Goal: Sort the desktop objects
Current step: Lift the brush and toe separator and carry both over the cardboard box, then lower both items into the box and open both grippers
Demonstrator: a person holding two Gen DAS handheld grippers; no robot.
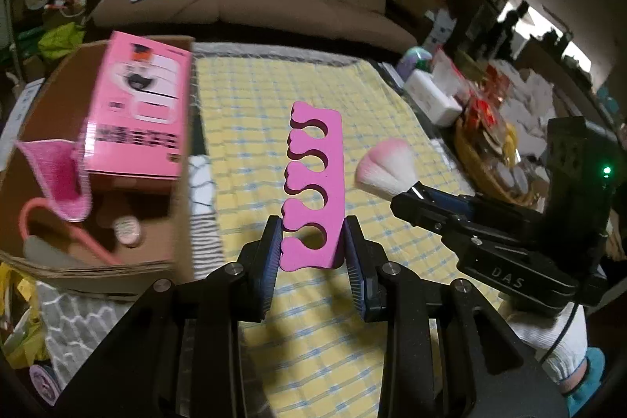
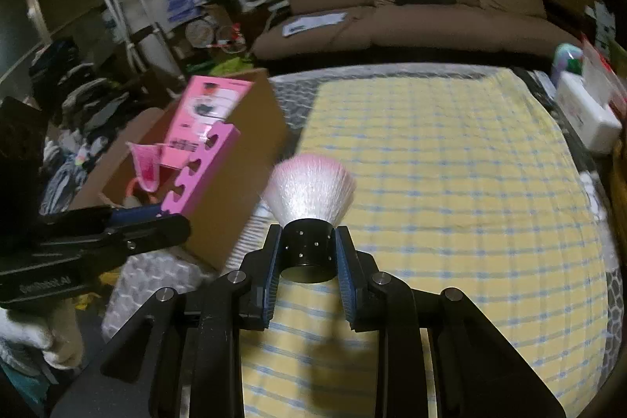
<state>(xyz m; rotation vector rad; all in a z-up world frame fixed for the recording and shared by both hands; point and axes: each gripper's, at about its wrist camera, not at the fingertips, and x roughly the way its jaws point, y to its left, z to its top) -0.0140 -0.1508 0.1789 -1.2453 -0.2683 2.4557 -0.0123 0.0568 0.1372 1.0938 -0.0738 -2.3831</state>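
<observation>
Over the yellow checked bench cover (image 1: 274, 96), the cardboard box (image 1: 47, 128) lies left, probably nearer the left tool (image 1: 313, 241), clamping the pink toe separator (image 1: 313, 183), than the right tool (image 2: 307, 253), gripping the brush (image 2: 309, 190).

Black tongs (image 1: 313, 241), white knit glove (image 1: 548, 343)

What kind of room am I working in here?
Most likely a cluttered home living room: a brown sofa stands behind the table, which is covered by a yellow checked cloth, and piles of clothes lie on the floor.
</observation>
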